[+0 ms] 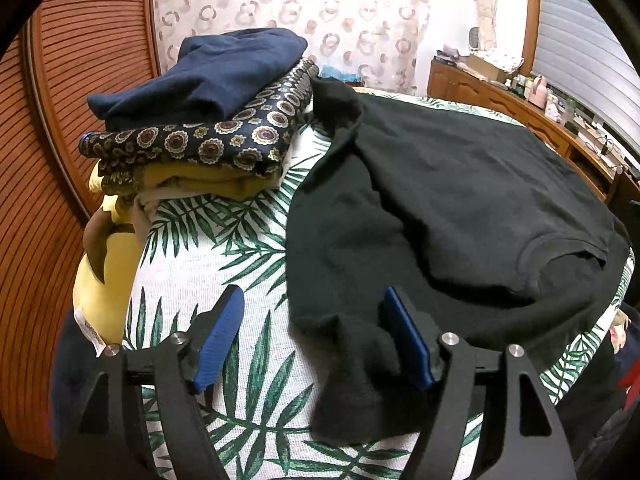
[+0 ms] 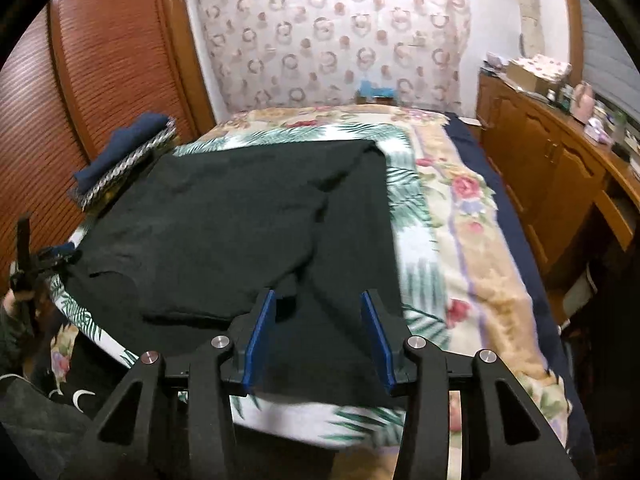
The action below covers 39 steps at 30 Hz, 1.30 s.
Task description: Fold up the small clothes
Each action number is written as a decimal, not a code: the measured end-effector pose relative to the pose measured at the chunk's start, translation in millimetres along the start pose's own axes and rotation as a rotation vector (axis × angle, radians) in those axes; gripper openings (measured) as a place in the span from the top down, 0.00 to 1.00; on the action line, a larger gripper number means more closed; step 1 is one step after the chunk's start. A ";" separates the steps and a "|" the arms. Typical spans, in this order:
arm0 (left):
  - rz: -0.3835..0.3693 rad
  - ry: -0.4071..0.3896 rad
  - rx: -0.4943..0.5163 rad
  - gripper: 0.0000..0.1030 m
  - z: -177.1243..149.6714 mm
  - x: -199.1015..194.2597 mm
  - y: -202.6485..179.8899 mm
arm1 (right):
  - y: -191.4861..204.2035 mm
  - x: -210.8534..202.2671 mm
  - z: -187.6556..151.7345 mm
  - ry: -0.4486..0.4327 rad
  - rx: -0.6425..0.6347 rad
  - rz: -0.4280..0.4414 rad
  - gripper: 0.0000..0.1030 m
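A black shirt [image 1: 460, 200] lies spread flat on a leaf-print cloth [image 1: 224, 248] on the bed, its neckline toward the right in the left wrist view. My left gripper [image 1: 314, 328] is open low over the shirt's near corner. A black sleeve [image 1: 360, 364] lies between its blue pads, close to the right one. In the right wrist view the same shirt [image 2: 240, 208] has one side folded over. My right gripper [image 2: 319, 320] hangs open just above the shirt's near edge, with nothing pinched. The left gripper [image 2: 52, 256] shows at the shirt's far left edge.
A stack of folded clothes [image 1: 208, 120], navy on top of a patterned piece and a yellow one, sits at the bed's left side. A yellow cushion [image 1: 104, 280] lies beside it. A louvred wooden door [image 1: 60, 120] stands left, and a wooden dresser [image 2: 552, 168] right of the floral blanket [image 2: 472, 240].
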<state>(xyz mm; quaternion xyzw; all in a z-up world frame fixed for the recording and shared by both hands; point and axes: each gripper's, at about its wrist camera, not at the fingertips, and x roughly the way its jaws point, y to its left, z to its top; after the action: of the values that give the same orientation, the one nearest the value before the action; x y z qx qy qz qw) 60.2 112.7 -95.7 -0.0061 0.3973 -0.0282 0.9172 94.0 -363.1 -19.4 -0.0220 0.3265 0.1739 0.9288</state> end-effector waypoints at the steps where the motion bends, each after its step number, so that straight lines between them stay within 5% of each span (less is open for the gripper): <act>1: 0.004 0.009 -0.002 0.29 1.1 -0.1 0.0 | 4.3 4.3 -0.9 0.005 -0.008 0.002 0.55; 10: -0.051 -0.103 -0.038 0.29 13.9 -32.4 -15.4 | 27.0 43.5 -7.2 0.073 -0.026 0.016 0.55; 12: -0.074 -0.106 -0.019 0.36 19.7 -35.3 -25.1 | 28.7 46.2 -6.2 0.085 -0.024 0.016 0.55; 19: -0.119 -0.029 0.012 0.57 30.5 -14.0 -48.6 | 30.9 43.0 -2.6 0.089 0.000 0.030 0.55; 25: -0.135 0.051 -0.009 0.64 22.8 9.3 -53.9 | 27.4 44.9 -4.3 0.078 0.013 0.045 0.56; 31: -0.161 0.060 0.024 0.64 27.6 12.9 -65.2 | 27.3 49.3 -5.1 0.066 0.016 0.032 0.71; 33: -0.153 0.059 0.068 0.72 30.1 11.5 -74.0 | 27.7 49.9 -4.2 0.067 0.020 0.036 0.78; 35: -0.130 0.062 0.102 0.92 32.7 10.8 -78.4 | 29.4 50.1 -3.3 0.065 0.012 0.041 0.89; 39: -0.135 0.036 0.114 0.94 34.8 3.3 -79.5 | 38.7 46.6 -2.9 0.034 -0.043 0.029 0.93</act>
<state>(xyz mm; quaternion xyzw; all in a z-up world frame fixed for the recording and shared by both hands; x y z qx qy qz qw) 84.1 32.7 -71.7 0.0201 0.4103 -0.1125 0.9048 113.1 -312.8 -47.5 -0.0401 0.3389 0.1939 0.9198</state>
